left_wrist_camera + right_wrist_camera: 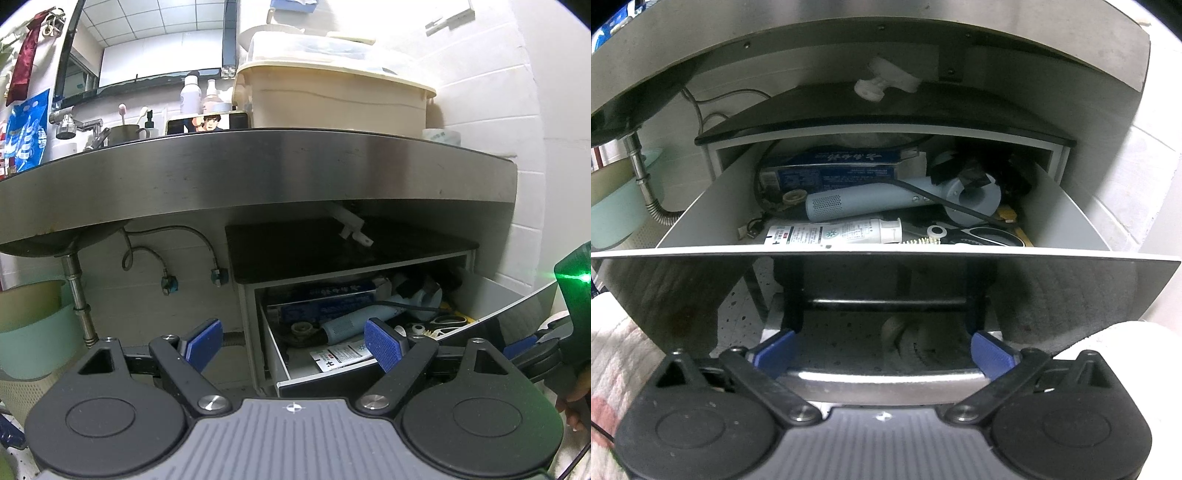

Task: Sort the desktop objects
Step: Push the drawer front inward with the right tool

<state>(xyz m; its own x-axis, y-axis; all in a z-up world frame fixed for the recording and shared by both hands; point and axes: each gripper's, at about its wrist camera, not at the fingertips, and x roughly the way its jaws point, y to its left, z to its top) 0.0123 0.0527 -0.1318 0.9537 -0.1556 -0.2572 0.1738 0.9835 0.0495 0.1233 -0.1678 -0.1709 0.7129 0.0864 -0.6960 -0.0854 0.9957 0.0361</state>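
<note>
A white drawer [886, 253] stands pulled out under the counter, also seen as the drawer [273, 343] in the left wrist view. Inside lie a pale blue hair dryer [871, 201], a white tube [834, 232], a blue box [834, 171], black scissors [986, 234] and a small brush [921, 242]. My right gripper [884, 352] is open in front of the dark glossy drawer front, and the chrome handle [882, 380] lies between its blue pads [775, 350] without being pressed. My left gripper [293, 345] hangs open and holds nothing, to the left of the drawer.
A steel-edged counter [258, 173] overhangs the drawer and carries a beige lidded bin [332, 96], bottles and a phone [207, 123]. To the left are a sink drain pipe [79, 295] and a green basin [33, 332]. A quilted cloth [613, 350] lies at the lower left.
</note>
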